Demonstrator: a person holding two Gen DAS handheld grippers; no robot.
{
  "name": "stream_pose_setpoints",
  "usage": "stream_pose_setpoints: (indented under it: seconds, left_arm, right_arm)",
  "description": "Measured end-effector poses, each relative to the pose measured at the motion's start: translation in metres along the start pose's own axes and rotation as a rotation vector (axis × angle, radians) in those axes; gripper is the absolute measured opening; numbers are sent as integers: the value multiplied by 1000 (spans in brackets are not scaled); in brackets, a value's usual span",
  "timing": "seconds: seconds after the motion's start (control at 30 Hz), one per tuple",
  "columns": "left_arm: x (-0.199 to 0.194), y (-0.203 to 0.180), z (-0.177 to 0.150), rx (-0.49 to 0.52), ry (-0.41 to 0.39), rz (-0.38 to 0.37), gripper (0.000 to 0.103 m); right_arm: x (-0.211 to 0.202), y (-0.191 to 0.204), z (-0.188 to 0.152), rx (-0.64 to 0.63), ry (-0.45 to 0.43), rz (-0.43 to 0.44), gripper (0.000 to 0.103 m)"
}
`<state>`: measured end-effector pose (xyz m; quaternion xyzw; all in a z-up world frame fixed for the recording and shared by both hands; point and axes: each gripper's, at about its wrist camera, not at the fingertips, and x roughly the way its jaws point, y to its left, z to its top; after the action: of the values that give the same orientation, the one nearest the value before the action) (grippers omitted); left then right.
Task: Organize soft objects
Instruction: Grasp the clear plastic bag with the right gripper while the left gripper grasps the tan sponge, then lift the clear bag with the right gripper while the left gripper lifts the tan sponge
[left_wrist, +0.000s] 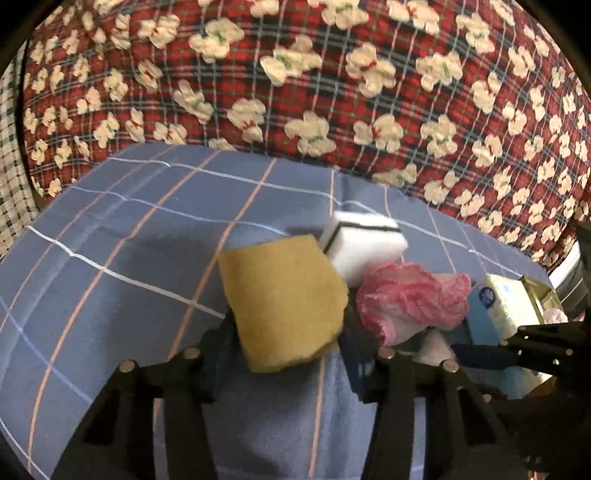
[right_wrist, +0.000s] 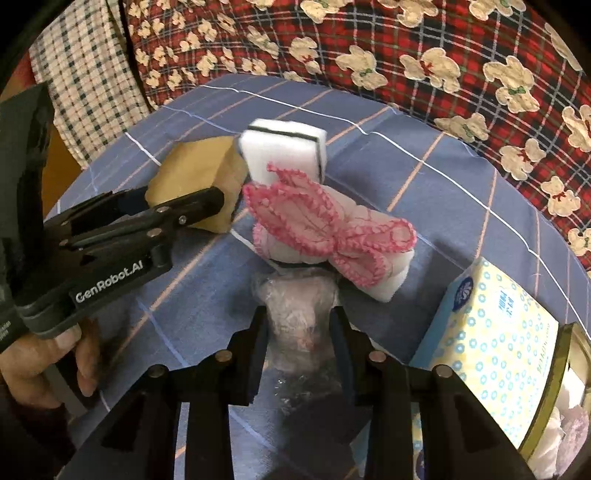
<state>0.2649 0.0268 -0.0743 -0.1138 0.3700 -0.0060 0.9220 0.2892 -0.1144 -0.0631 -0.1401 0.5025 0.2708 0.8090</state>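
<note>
A tan sponge (left_wrist: 284, 295) sits tilted between the fingers of my left gripper (left_wrist: 288, 325), which is shut on its sides. The right wrist view shows that left gripper (right_wrist: 181, 199) clamping the tan sponge (right_wrist: 199, 166) from the left. Behind it leans a white sponge (left_wrist: 365, 247) with a black stripe, and the white sponge (right_wrist: 284, 151) touches a white cloth with pink edging (right_wrist: 325, 229). My right gripper (right_wrist: 298, 321) is shut on a pale bundle in clear plastic wrap (right_wrist: 295, 295) just in front of that cloth (left_wrist: 410, 299).
Everything lies on a blue checked sheet (left_wrist: 110, 258). A red plaid quilt with bear prints (left_wrist: 332, 92) rises behind. A blue and yellow tissue box (right_wrist: 495, 332) stands at the right beside a gold-rimmed container (right_wrist: 565, 369) with pale soft items. A person's hand (right_wrist: 48, 369) holds the left gripper.
</note>
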Motion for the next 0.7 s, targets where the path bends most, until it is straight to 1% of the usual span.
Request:
stream_pose_setpoints:
  seconds: [0.2,0.3,0.47,0.6,0.7]
  left_arm:
    - [-19,-8,-6,26,-91,48,49]
    - [-28,-13,-9,39,-138,68,49]
    - [-37,-16,-11,43,-181,81,49]
    - [-43,-20,-13,59,-211,90,49]
    - [-46,-27,-16,96,-231,92,49]
  right_arm:
    - [-5,4,-1,-13,-33,17,31]
    - [-6,6,-1,-21,-39,12,30]
    - [-7,7,-2,-24,-43,5,27]
    - [-18,4,0,-27,-108,-9,25]
    - [-21,3,0,-26,-125,-8,24]
